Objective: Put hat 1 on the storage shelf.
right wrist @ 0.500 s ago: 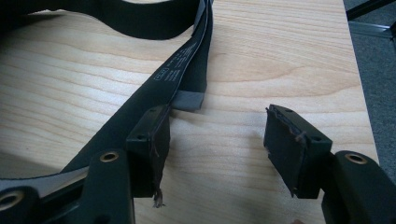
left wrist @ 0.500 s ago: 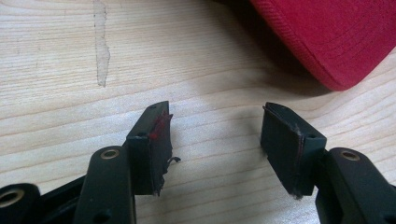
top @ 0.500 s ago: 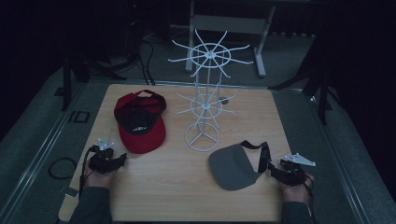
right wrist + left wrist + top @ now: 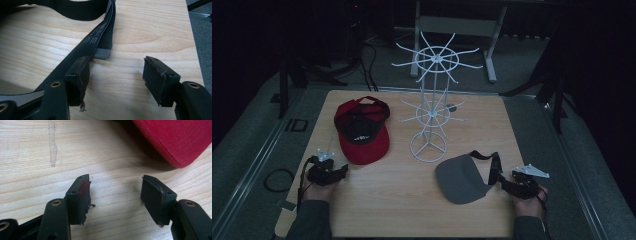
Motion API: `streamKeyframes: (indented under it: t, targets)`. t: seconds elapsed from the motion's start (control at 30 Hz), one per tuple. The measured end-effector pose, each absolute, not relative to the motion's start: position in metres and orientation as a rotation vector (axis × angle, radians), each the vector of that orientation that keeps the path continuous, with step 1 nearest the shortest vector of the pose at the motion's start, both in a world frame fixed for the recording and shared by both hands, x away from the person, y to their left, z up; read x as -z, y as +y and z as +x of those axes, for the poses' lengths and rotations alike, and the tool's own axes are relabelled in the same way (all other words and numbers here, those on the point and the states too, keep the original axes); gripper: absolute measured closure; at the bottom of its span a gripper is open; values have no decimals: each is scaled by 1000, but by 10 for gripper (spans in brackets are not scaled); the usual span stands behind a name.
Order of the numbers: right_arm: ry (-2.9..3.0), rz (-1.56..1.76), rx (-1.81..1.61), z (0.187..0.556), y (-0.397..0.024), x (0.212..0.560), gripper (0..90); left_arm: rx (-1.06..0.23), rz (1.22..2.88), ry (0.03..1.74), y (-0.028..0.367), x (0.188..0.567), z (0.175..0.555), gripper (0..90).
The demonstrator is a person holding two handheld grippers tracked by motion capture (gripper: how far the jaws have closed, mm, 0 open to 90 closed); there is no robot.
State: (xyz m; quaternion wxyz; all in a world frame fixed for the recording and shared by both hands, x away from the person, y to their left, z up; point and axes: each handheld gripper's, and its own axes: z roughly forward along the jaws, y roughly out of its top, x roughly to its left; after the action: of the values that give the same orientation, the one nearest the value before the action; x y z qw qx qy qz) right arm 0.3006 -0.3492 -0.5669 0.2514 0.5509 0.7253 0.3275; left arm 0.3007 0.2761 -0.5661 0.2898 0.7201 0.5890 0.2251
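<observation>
**Two hats on the table, rack bare, nothing picked up yet**

So this looks like the very start of a hang-the-hats job. The white wire rack [image 4: 430, 105] stands upright near the middle of the wooden table [image 4: 402, 200], and none of its prongs, on the top ring or the lower one, has anything on it.

The red cap [image 4: 362, 129] lies flat on the table to the left of the rack, brim pointing toward the person. The left gripper [image 4: 330, 172] sits low on the table just in front of that brim. In the left gripper view its jaws are spread wide with only bare wood between them, and the edge of the red brim [image 4: 180, 140] is a bit ahead and off to one side, not touching.

The grey visor [image 4: 462, 177] lies on the right side, near the rack's base ring, with its black strap [image 4: 496, 167] trailing toward the right gripper [image 4: 512, 184]. The right gripper view shows those jaws spread too. The strap [image 4: 100, 32] runs past the outside of one jaw, right up against it or close to it, but it isn't between the pads.

Judging from that, basically everything is left: grab a hat, lift it, hook it on a prong, then do the other one. The visor strap looks like the closer grab.
</observation>
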Motion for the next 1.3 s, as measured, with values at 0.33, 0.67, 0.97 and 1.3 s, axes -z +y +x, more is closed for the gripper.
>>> streamKeyframes:
  t: [0.33,0.67,0.97,1.3]
  targets:
    - [1976,1498,-891,301,-349,567,373,-612,1958,1498,272,549,295,504]
    - [1977,1496,-892,301,-349,567,370,-511,1958,1411,273,541,300,483]
    - [1979,1496,-892,301,-349,567,366,-444,1942,1413,273,539,323,478]
    - [1982,1494,-893,301,-349,567,359,-367,1988,1387,260,541,335,494]
